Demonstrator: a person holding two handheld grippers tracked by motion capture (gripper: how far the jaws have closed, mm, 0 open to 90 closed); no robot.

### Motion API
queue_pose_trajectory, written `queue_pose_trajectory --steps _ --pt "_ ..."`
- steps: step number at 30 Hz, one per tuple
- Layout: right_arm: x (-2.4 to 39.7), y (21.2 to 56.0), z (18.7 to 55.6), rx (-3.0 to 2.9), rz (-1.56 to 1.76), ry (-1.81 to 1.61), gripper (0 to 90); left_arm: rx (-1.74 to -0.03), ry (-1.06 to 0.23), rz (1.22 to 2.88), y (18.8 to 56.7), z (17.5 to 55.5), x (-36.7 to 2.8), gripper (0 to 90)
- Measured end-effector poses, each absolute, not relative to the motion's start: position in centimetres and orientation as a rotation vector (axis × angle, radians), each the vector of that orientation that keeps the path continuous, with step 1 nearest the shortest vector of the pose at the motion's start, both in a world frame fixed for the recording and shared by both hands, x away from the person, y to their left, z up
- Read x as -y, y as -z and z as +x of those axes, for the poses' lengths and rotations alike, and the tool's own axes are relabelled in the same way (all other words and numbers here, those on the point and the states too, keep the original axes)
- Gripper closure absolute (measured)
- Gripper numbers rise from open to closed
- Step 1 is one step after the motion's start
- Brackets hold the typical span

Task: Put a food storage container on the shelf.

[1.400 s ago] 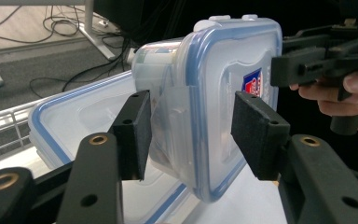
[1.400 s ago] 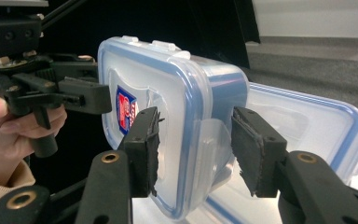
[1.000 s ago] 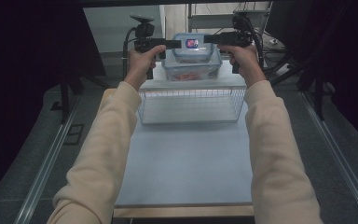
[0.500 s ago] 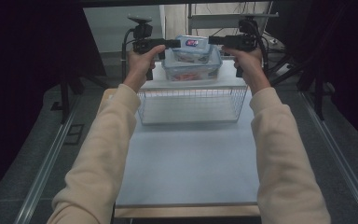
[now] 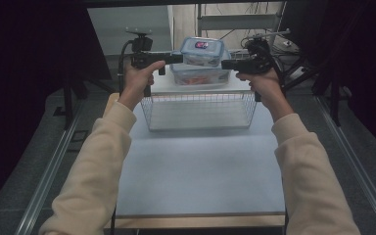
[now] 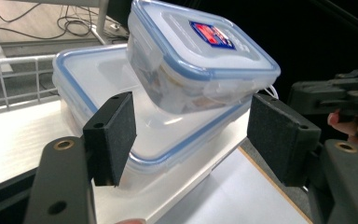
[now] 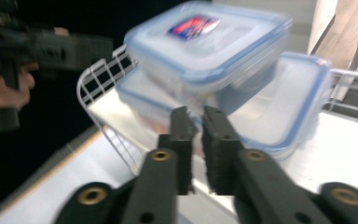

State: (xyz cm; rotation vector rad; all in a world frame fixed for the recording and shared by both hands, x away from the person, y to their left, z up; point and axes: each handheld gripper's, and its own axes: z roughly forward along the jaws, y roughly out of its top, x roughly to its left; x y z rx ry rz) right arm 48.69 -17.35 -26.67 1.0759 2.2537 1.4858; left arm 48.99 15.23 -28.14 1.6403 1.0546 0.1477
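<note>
Small lidded container [image 6: 200, 60] tilts atop the larger container [image 6: 121, 116], released: left fingers [image 6: 112, 135] have just spread wide, empty, either side of it; right fingers [image 7: 221, 149] have just pinched together, empty.

The high view is dim at both sides, where dark curtains swallow detail; the table top [image 5: 196, 161] is evenly lit from above with soft shadows only. The left gripper view is sharp, with glare on the white shelf [image 6: 18, 140]. The right gripper view is motion-blurred throughout, its upper container [image 7: 205, 37] smeared.
</note>
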Motion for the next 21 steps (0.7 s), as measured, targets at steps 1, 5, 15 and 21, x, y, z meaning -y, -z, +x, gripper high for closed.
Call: queue_pose_trajectory --steps 1,5,15,21 --pt "17.0 26.9 48.7 -2.261 1.066 -1.469 88.4 -1.053 -0.149 1.646 28.2 48.9 -15.3 32.1" --pt "15.8 27.5 49.0 -2.269 1.044 -1.426 89.4 -1.049 -0.149 1.651 28.4 48.8 -15.5 32.1" --pt "14.7 27.8 50.5 -2.215 1.078 -1.413 89.4 -1.045 -0.165 1.677 28.6 48.6 -16.0 32.0" --pt "14.6 27.6 51.2 -2.180 1.115 -1.405 89.4 -1.036 -0.173 1.693 28.6 48.4 -16.0 31.9"
